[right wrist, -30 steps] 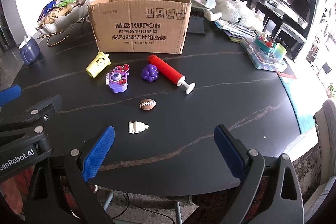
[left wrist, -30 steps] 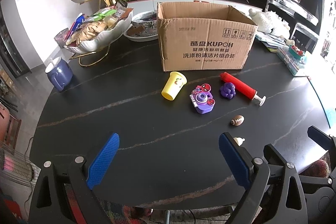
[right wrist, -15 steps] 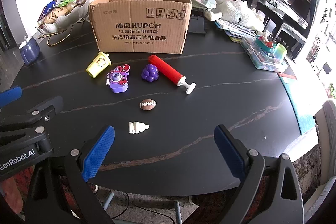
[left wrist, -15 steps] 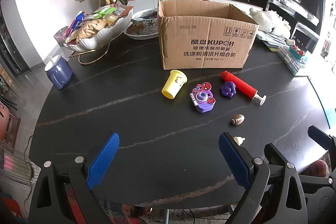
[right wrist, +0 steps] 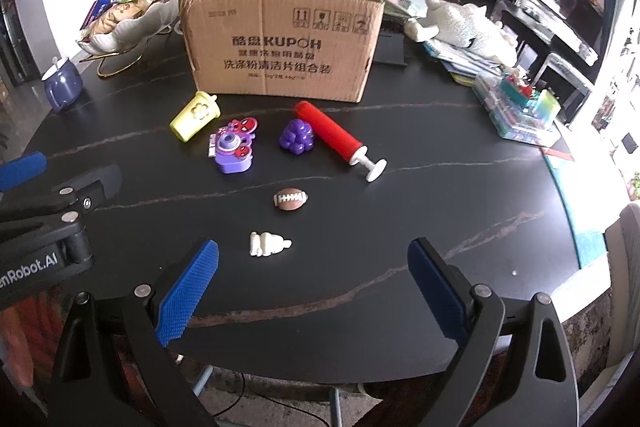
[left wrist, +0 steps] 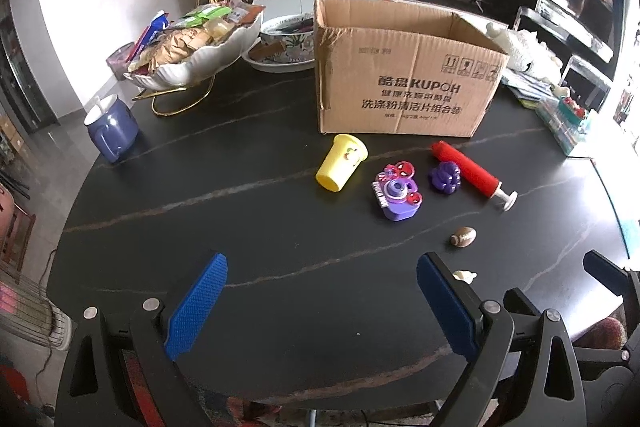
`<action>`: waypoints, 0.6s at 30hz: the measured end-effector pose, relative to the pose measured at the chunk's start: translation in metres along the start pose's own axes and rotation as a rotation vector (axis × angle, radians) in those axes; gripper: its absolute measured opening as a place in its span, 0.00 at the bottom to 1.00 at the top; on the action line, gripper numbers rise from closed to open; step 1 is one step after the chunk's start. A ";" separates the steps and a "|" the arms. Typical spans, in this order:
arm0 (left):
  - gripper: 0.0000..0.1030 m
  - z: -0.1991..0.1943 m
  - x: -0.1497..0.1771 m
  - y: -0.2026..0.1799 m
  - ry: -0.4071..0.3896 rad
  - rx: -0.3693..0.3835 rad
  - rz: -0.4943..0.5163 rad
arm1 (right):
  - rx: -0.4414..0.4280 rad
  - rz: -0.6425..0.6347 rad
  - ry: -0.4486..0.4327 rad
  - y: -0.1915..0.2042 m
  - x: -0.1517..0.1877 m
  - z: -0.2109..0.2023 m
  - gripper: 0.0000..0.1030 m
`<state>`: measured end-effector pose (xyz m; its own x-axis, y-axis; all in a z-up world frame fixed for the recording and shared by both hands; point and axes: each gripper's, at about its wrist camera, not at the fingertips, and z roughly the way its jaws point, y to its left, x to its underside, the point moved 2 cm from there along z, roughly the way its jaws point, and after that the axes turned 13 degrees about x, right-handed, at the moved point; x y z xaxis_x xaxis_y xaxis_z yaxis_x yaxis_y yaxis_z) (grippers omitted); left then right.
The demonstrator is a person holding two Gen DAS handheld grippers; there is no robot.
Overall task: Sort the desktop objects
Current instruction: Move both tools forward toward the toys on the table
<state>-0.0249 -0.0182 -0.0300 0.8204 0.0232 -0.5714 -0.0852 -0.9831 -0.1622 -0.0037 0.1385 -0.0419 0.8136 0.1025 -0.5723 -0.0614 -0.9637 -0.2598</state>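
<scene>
- Six toys lie before the cardboard box (right wrist: 280, 39): yellow cup (right wrist: 195, 116), purple camera (right wrist: 232, 147), grapes (right wrist: 297, 135), red pump (right wrist: 334, 137), football (right wrist: 291, 199), white bottle (right wrist: 266, 244).
- My left gripper (left wrist: 320, 303) and right gripper (right wrist: 312, 287) gape wide, empty.
- The football or the tipped cup could roll if nudged.

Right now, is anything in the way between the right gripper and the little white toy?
No, nothing visible. The right gripper hangs open just short of the little white toy, with only bare black table between them. The toy football lies farther off, beyond the white toy, toward the cardboard box.
</scene>
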 end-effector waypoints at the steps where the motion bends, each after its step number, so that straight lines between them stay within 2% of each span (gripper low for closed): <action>1: 0.91 0.001 -0.001 0.002 -0.003 -0.001 -0.005 | -0.005 0.000 0.001 0.000 0.000 0.001 0.91; 5: 0.91 0.002 -0.006 0.009 -0.043 0.027 -0.015 | -0.045 -0.003 0.000 0.002 -0.001 0.004 0.87; 11: 0.91 0.012 -0.014 0.005 -0.029 0.023 0.053 | -0.114 -0.011 -0.006 0.004 -0.002 0.009 0.79; 14: 0.91 0.019 -0.017 0.002 -0.030 0.023 0.081 | -0.147 -0.018 -0.006 0.006 -0.003 0.012 0.78; 16: 0.78 0.025 -0.017 0.002 -0.029 0.019 0.100 | -0.164 -0.025 -0.003 0.009 -0.003 0.015 0.77; 18: 0.77 0.032 -0.018 0.002 -0.017 0.027 0.112 | -0.195 -0.037 -0.011 0.013 -0.004 0.018 0.75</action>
<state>-0.0583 -0.0151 -0.0458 0.7954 -0.0829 -0.6003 -0.1906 -0.9746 -0.1179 -0.0184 0.1302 -0.0564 0.8068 0.1401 -0.5739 0.0823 -0.9887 -0.1255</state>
